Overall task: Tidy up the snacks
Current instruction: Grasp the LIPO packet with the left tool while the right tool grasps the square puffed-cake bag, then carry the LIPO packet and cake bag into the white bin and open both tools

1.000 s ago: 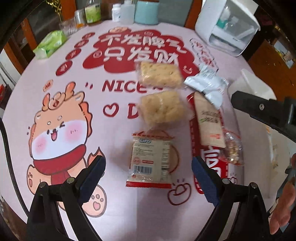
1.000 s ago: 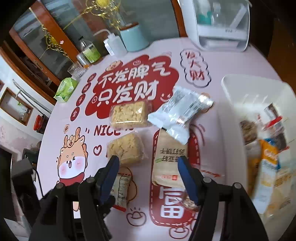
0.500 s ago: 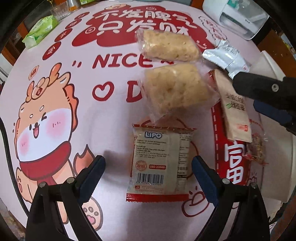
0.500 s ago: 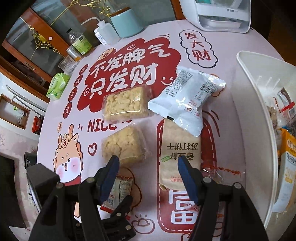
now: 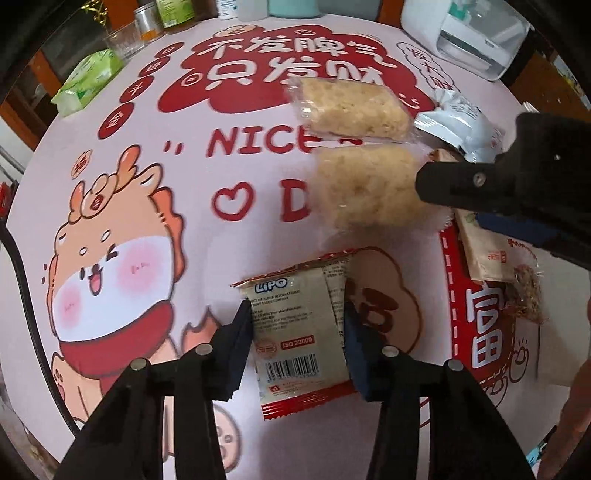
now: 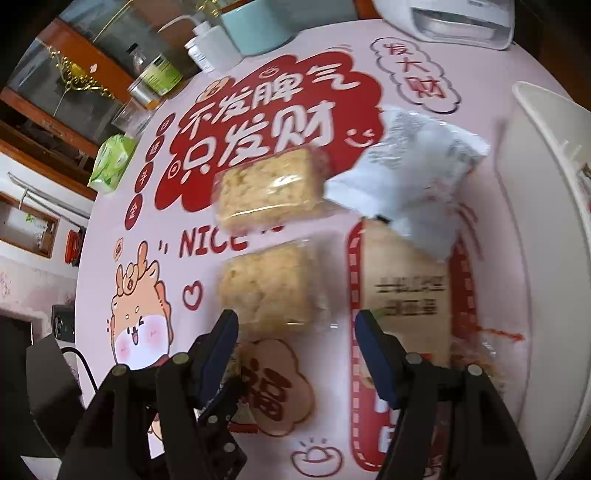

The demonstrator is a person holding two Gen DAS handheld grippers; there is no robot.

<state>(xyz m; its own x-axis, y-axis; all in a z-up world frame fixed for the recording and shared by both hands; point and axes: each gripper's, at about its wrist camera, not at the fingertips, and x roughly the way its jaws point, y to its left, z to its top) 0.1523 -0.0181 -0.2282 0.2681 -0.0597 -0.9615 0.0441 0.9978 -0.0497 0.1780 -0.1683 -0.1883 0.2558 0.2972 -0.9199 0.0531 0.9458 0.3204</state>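
Two grippers are being worked over a scatter of snack packets. The left gripper (image 5: 297, 325) is being closed on the LiPO biscuit packet (image 5: 301, 332): its pads are seen pressed against the packet's two long sides, and the wrapper is being buckled into a ridge between them. The packet is lying near the table's front edge, just below the nearer rice cake (image 6: 271, 286). It is judged to be light, crinkly and slippery, with brittle contents, so a gentle hold across the middle, not on the sealed ends, is being favoured. The right gripper (image 6: 295, 339) is being held wide open and empty just short of that rice cake, which looks soft-wrapped and crumbly. A farther rice cake (image 6: 267, 186), a white pouch (image 6: 410, 177) and a tan cracker packet (image 6: 406, 288) are lying alongside. All are being borne by a round pink printed tablecloth (image 5: 155, 155); a white bin (image 6: 546, 177) is standing at the right, with bottles and a white appliance (image 5: 469, 33) at the back.
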